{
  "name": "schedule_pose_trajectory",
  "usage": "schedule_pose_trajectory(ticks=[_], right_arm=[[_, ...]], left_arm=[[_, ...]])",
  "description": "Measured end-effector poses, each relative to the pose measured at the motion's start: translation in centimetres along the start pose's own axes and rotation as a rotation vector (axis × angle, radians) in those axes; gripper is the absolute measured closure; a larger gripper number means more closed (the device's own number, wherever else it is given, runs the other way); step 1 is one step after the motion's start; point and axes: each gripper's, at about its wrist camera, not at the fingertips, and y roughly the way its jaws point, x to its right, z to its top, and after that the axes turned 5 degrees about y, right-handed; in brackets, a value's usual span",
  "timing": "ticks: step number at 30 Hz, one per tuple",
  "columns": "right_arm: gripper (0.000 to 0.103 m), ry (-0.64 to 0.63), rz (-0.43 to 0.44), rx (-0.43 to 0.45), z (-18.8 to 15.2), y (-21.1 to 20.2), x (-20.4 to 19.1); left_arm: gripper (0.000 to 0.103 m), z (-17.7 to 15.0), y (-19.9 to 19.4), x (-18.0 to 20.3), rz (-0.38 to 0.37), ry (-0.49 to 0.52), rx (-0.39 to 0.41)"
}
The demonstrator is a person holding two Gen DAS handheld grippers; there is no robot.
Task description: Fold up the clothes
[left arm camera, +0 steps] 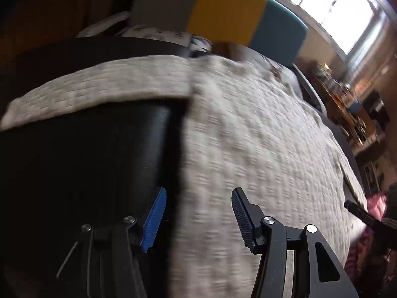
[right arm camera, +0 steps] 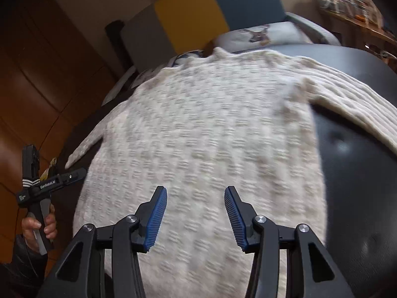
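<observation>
Across the dark leather surface (right arm camera: 359, 173) a cream knit sweater (right arm camera: 198, 129) lies spread flat, sleeves out to both sides. Above it hover the right tool (right arm camera: 196, 213) and left tool (left arm camera: 198, 216), both wide, empty.

A cream knitted sweater (right arm camera: 198, 129) lies spread flat on a dark leather surface (right arm camera: 359, 173), one sleeve (right arm camera: 357, 101) stretched out to the right and the other sleeve (right arm camera: 84, 149) running off to the left. The right hand-held gripper (right arm camera: 196, 213) hovers over the sweater's lower part, its blue-padded fingers (right arm camera: 156, 221) spread apart with nothing between them. At the left edge a hand (right arm camera: 39, 226) grips the handle of the left hand-held gripper (right arm camera: 74, 173). Behind the sweater stand a yellow and teal cushion (right arm camera: 206, 10) and a deer-print pillow (right arm camera: 260, 34).
</observation>
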Motion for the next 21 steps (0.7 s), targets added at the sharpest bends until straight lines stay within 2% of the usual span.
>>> schedule_pose_trajectory(ticks=[2, 4, 7, 9, 12, 14, 18, 21], right_arm=[[0.054, -0.076, 0.031, -0.035, 1.4, 2.4, -3.3], [0.054, -0.141, 0.068, -0.068, 2.7, 4.9, -6.4], [0.054, -0.191, 0.145, -0.106, 4.7, 8.3, -10.6], [0.054, -0.211, 0.188, -0.117, 6.0, 10.4, -13.3], [0.054, -0.244, 0.232, -0.123, 7.3, 12.9, -16.9], [0.054, -0.280, 0.224, -0.130, 7.5, 14.3, -18.7], [0.054, -0.314, 0.224, -0.157, 8.3, 16.7, -21.1], [0.054, -0.334, 0.223, -0.175, 8.7, 18.2, -22.7]], left_arm=[[0.047, 2.1, -2.5, -6.6, 0.088, -0.134, 0.037], [0.047, 3.1, -4.3, -13.9, 0.142, -0.294, 0.078], [0.047, 4.4, -6.1, -22.7, 0.140, -0.464, 0.105], [0.047, 5.0, -6.3, -26.8, 0.068, -0.570, 0.096], [0.047, 5.3, -5.2, -29.6, -0.085, -0.677, 0.086], [0.047, 5.3, -4.2, -31.0, -0.179, -0.744, 0.074], [0.047, 4.7, -1.8, -32.1, -0.274, -0.879, 0.033], [0.047, 4.4, 0.0, -32.5, -0.308, -0.950, 0.027]])
